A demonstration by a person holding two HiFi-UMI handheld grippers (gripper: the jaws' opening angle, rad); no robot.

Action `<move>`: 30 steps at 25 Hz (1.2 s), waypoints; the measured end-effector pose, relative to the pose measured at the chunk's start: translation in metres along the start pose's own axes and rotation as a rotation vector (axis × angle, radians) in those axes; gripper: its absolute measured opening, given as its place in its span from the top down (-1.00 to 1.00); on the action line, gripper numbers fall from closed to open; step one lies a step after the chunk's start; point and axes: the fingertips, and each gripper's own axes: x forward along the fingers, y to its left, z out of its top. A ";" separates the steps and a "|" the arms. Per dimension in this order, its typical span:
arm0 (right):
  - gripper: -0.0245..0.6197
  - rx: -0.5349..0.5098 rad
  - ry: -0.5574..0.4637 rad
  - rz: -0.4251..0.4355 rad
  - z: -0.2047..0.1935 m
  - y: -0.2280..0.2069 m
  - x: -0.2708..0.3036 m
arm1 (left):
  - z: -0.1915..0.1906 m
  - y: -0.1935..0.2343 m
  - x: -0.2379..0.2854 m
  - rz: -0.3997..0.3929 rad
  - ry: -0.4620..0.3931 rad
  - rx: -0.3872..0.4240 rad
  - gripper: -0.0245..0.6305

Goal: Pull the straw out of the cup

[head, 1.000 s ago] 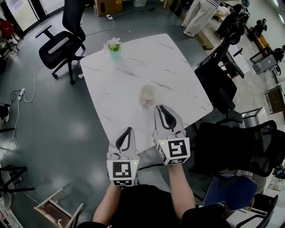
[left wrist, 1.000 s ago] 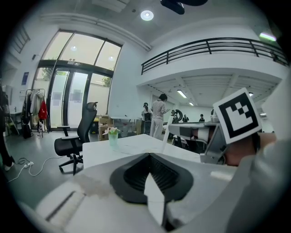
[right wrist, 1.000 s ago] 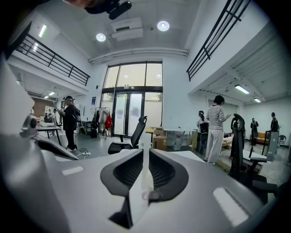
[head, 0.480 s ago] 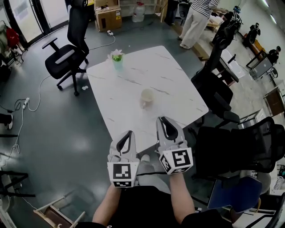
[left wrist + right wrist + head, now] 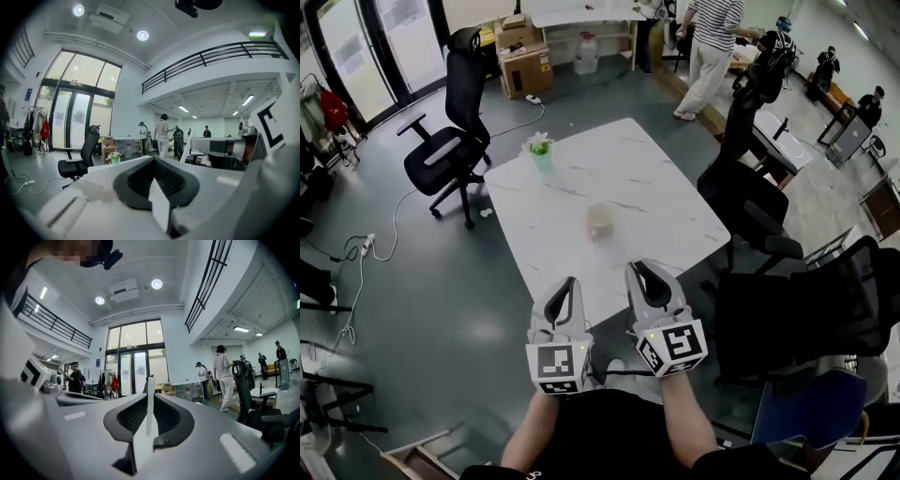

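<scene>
Small cream cup (image 5: 600, 220), upright near the middle of the white bench (image 5: 661, 192), open at the top. Thin white straw (image 5: 149, 399), out of the cup, pinched upright between the fingers (image 5: 178, 420) of the right gripper (image 5: 649, 275).

No lettering can be read anywhere — print seems too small.

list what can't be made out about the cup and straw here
cup: contents too small in the head view; absent from both gripper views.
right tool, shut on a white strip: probably the straw; its lower end is hidden between the jaws, right gripper view.
</scene>
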 end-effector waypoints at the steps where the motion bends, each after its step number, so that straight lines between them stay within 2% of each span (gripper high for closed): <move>1: 0.80 0.003 -0.004 0.000 0.001 -0.002 -0.003 | 0.002 -0.002 0.000 0.008 -0.005 -0.002 0.92; 11: 0.80 0.009 -0.018 0.019 0.008 -0.012 -0.016 | 0.008 -0.024 0.004 0.001 -0.030 0.012 0.92; 30: 0.80 0.002 -0.014 0.059 0.006 -0.009 -0.005 | 0.003 -0.023 0.011 0.009 -0.029 0.026 0.92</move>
